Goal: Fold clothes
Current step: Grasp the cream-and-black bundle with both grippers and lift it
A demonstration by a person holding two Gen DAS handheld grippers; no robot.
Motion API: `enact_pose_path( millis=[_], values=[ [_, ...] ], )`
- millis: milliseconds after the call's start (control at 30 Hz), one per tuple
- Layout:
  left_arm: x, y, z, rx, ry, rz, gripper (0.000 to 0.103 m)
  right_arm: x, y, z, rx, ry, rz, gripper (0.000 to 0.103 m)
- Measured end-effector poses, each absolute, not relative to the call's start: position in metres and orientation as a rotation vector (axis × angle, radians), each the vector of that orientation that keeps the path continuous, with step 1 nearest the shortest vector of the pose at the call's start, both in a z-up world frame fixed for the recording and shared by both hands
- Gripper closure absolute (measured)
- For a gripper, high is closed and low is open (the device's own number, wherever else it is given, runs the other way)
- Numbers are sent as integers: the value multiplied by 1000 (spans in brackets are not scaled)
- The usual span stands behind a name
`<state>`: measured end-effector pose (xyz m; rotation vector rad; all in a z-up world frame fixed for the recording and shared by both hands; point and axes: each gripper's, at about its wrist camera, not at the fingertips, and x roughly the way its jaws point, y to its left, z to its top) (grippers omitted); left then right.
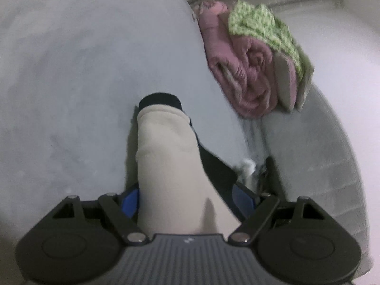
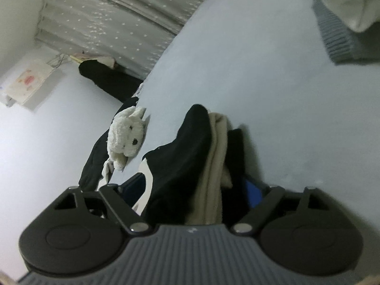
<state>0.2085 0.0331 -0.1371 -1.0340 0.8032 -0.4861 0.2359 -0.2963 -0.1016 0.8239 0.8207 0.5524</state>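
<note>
Left wrist view: the left gripper (image 1: pixel 187 185) stands with its jaws spread wide, blue pads showing on either side. A cream and black garment (image 1: pixel 166 161) runs up between them and out onto the pale grey bed sheet (image 1: pixel 71 71). Cloth fills the gap, yet whether the pads press on it cannot be told from this view. The garment's black-trimmed end rests on the sheet ahead of the jaws. Beyond, at the right, a folded stack lies near the bed's edge: a mauve quilted garment (image 1: pixel 244 71) with a green patterned cloth (image 1: pixel 266 26) on top.

Right wrist view: the right gripper (image 2: pixel 190 190) is likewise spread wide, with black and cream folds of the same garment (image 2: pixel 187 161) bunched between the jaws and hiding the pads in part. Grip or mere contact cannot be confirmed. A white plush toy (image 2: pixel 128 137) lies just left of the garment, at the bed's edge, on dark clothing (image 2: pixel 95 163). A star-printed grey curtain (image 2: pixel 114 21) hangs behind.

Assessment: the garment appears soft, thick and light, likely fleece. It will sag and bunch rather than hold a crease. Hold is best taken at a hem or corner, one in each gripper, and kept taut. Bulky folds may slip from wide jaws.
</note>
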Motion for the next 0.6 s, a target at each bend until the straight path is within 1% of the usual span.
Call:
enact_pose_path(
  millis=[67, 133, 167, 200, 267, 367, 600],
  values=[
    [205, 29, -137, -1034, 785, -466, 26, 236, -296, -101, 806, 820, 543, 26],
    [202, 23, -135, -1006, 775, -433, 36, 236, -298, -102, 810, 820, 531, 39],
    [201, 20, -134, -989, 773, -412, 45, 236, -299, -103, 821, 820, 529, 46],
    [199, 17, -132, -976, 771, -392, 56, 236, -299, -103, 835, 819, 527, 47],
    [197, 12, -126, -951, 762, -357, 59, 233, -301, -101, 840, 806, 521, 55],
    [194, 10, -113, -922, 741, -340, 62, 229, -300, -94, 814, 794, 508, 59],
    [184, 9, -74, -897, 711, -346, 64, 218, -309, -70, 834, 738, 506, 61]
  ],
)
